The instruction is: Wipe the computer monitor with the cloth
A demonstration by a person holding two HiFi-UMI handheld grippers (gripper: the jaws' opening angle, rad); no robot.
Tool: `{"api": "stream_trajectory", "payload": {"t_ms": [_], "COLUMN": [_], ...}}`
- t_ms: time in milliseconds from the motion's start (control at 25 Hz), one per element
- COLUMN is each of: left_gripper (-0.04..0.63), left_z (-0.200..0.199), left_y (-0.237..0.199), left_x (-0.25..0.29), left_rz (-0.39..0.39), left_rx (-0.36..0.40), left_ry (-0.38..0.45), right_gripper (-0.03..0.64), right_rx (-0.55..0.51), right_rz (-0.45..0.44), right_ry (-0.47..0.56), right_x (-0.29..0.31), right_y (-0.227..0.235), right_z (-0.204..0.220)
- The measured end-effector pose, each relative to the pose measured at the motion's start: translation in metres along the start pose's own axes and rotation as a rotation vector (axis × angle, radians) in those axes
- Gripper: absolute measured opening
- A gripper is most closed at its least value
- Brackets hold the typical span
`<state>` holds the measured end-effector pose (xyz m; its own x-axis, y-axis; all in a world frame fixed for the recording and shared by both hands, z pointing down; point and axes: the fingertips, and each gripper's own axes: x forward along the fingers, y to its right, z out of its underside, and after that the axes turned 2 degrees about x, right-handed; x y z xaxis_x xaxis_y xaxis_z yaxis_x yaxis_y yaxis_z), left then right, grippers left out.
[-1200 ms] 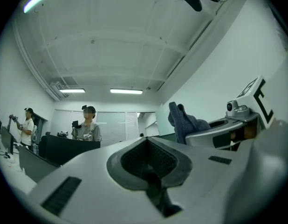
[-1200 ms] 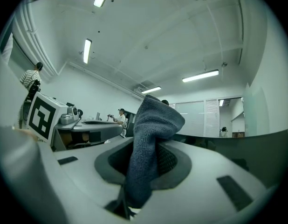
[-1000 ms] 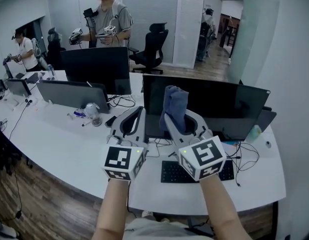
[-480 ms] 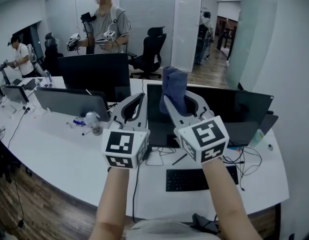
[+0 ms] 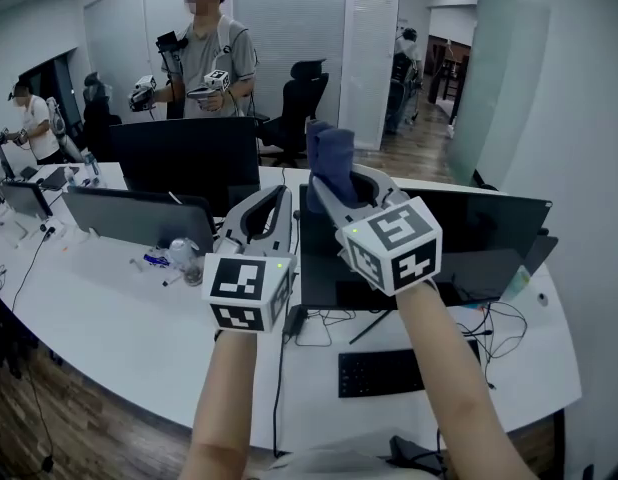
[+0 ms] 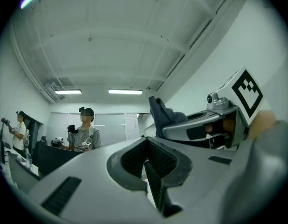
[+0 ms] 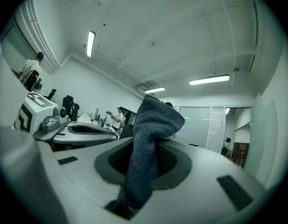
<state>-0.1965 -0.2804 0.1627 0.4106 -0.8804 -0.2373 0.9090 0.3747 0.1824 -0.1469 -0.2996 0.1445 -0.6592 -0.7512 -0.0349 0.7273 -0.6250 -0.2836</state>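
- Keyboard [image 5: 389,371] is closest, lying flat on the white desk [image 5: 139,318] in front of the monitor, with loose cables just behind it.
- Left gripper [image 5: 279,206] is held up over the desk, just left of the right one. Its jaws are pressed together with nothing between them.
- Right gripper [image 5: 324,193] is a bit higher and its jaws are clamped on the cloth [image 5: 331,160]. The cloth is dark blue, and a bunched wad of it pokes up past the jaw tips.
- From the head view the cloth sits over the top left corner of the monitor [image 5: 469,238]. Can't tell if it's actually touching the screen.
- The monitor is upright with a dark screen, on the right part of the desk.
- Further left there's a second monitor [image 5: 184,153] seen from the back, with a laptop [image 5: 139,218] in front of it.
- Behind those a standing person [image 5: 214,53] holds grippers, with a black office chair [image 5: 299,98] beside them.
- Another person [image 5: 29,118] is way over at the left edge.
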Motion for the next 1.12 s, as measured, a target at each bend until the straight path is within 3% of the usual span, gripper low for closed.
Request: {"api": "stream_trajectory", "payload": {"t_ms": [640,1120], "left_gripper": [0.008,0.008], "left_z": [0.029,0.048], "left_y": [-0.017,-0.02], "left_x": [0.025,0.027], "left_rz": [0.048,0.061], "left_rx": [-0.032,-0.073], "left_ry": [-0.043,-0.056], "right_gripper": [0.091,0.091], "right_rx": [0.082,0.012], "right_rz": [-0.05,0.035], "right_ry": [-0.195,-0.29], "right_x": [0.065,0.073], "right_y": [0.013,0.019], "right_z": [0.035,0.056]}}
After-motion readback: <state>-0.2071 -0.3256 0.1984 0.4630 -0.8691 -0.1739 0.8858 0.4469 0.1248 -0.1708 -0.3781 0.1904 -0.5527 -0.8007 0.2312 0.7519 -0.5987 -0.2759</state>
